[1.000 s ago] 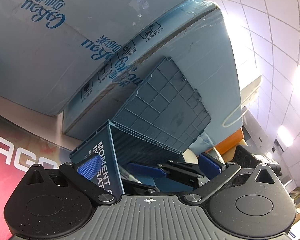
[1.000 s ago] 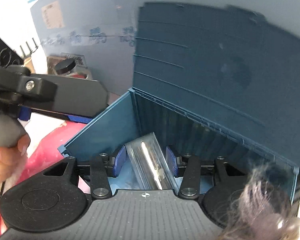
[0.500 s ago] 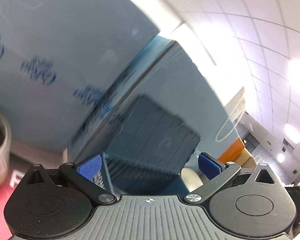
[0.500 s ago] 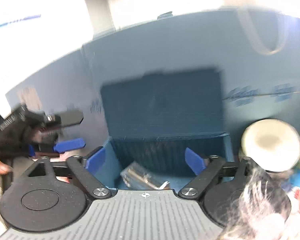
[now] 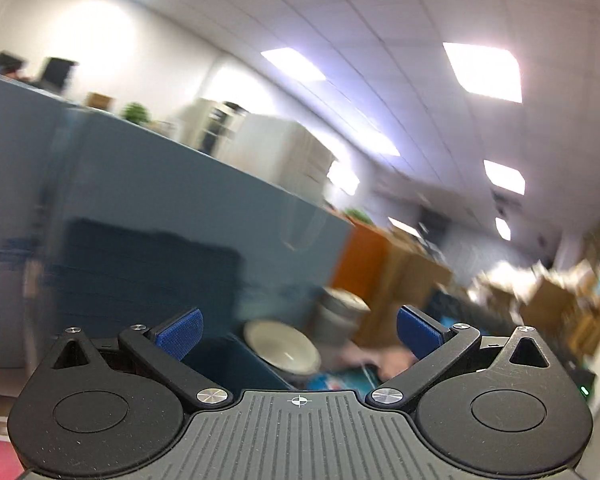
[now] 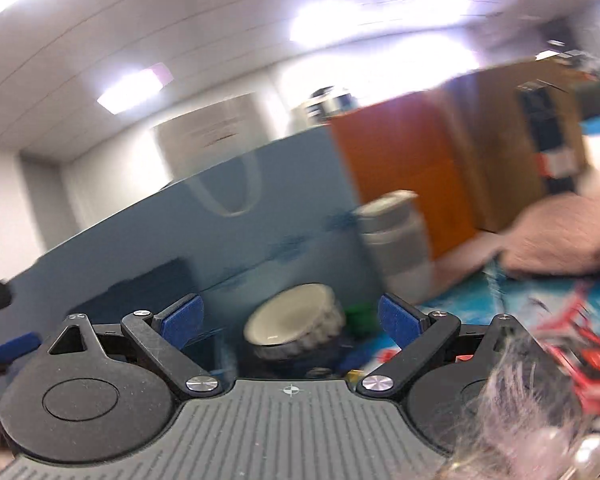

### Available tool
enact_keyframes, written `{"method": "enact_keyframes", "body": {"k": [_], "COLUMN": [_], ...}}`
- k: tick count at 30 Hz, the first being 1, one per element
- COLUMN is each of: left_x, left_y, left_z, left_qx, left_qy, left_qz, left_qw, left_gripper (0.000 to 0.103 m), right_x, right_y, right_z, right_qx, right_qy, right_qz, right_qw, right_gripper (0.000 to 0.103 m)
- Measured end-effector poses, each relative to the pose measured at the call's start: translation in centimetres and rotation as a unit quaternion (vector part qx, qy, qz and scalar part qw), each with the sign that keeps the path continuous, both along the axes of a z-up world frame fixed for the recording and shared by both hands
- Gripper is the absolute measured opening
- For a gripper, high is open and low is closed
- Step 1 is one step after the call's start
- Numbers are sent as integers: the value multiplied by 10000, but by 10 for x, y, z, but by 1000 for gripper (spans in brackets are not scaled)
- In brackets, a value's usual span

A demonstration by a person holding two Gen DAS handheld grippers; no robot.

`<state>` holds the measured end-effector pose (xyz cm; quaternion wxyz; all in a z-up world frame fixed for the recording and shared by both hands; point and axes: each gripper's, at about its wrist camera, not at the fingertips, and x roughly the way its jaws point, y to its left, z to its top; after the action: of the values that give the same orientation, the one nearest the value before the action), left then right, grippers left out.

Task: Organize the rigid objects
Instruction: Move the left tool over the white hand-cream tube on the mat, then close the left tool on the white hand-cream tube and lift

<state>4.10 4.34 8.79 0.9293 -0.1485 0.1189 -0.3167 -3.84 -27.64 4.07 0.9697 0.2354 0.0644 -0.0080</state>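
My right gripper (image 6: 291, 322) has its jaws opening wide, and nothing is pressed between its blue pads (image 6: 182, 320). Ahead of it a cream bowl with a ribbed grey outside (image 6: 292, 328) lies tilted on its side. A grey lidded canister (image 6: 396, 240) stands behind the bowl, to the right. My left gripper (image 5: 299, 336) is open and holds nothing; the same bowl (image 5: 282, 350) and canister (image 5: 340, 312) lie beyond it. The dark blue bin (image 5: 228, 360) with its raised lid (image 5: 140, 272) is at the lower left. Both views are blurred.
A tall light-blue cardboard wall (image 6: 260, 216) runs behind everything, with an orange panel (image 6: 400, 160) to its right. A blurred pinkish shape (image 6: 560, 236) lies at the right over a colourful printed mat (image 6: 580, 344). A small green object (image 6: 358, 316) sits beside the bowl.
The right gripper let go of the shiny piece inside the blue bin and opened wide. Both views swung away from the bin to the right and levelled out onto the bowl and canister.
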Motion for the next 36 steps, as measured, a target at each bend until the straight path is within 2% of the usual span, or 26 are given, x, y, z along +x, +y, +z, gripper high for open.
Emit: {"method": "enact_keyframes", "body": {"k": [3, 5, 8, 10, 13, 16, 19, 21, 24, 27, 30, 34, 36], "left_x": [-7, -13, -13, -9, -5, 6, 20, 25, 28, 30, 31, 33, 34], "left_y": [-42, -70, -108, -128, -144, -158, -171, -176, -184, -186, -184, -176, -168], "left_z": [-9, -22, -41, -53, -72, -90, -102, -107, -113, -117, -118, -117, -113], "left_qx": [522, 1001, 1699, 2118, 2468, 2611, 2594, 2614, 2648, 2717, 2722, 2551, 2388], "left_qy": [-81, -89, -15, 10, 258, 568, 870, 964, 1010, 1116, 1123, 1209, 1232], "left_qz": [-493, -795, -1161, -1308, -1517, -1590, -1591, -1581, -1650, -1642, -1530, -1623, -1615], "left_qw": [9974, 9917, 9786, 9685, 9568, 9504, 9486, 9473, 9447, 9417, 9434, 9455, 9496], "left_gripper": [103, 103, 102, 102, 92, 87, 79, 78, 72, 61, 44, 43, 43], "right_x": [-4, -6, -7, -7, -5, -10, -10, -8, -5, -6, -5, -5, -5], "right_y": [-14, -26, -38, -43, -44, -45, -45, -45, -44, -44, -43, -43, -43], "right_z": [-21, -29, -37, -41, -42, -43, -46, -49, -52, -52, -53, -53, -54], "right_qx": [417, 729, 1031, 1131, 1333, 1370, 1435, 1489, 1550, 1568, 1581, 1572, 1585], "right_qy": [-212, -263, -343, -237, -91, -101, -50, 46, 164, 160, 175, 194, 171], "right_qz": [-339, -350, -379, -397, -349, -379, -409, -439, -425, -438, -463, -465, -466], "right_qw": [9983, 9964, 9934, 9925, 9904, 9898, 9888, 9879, 9869, 9865, 9862, 9863, 9861], "right_gripper": [95, 96, 97, 97, 97, 97, 97, 97, 97, 97, 97, 97, 97]}}
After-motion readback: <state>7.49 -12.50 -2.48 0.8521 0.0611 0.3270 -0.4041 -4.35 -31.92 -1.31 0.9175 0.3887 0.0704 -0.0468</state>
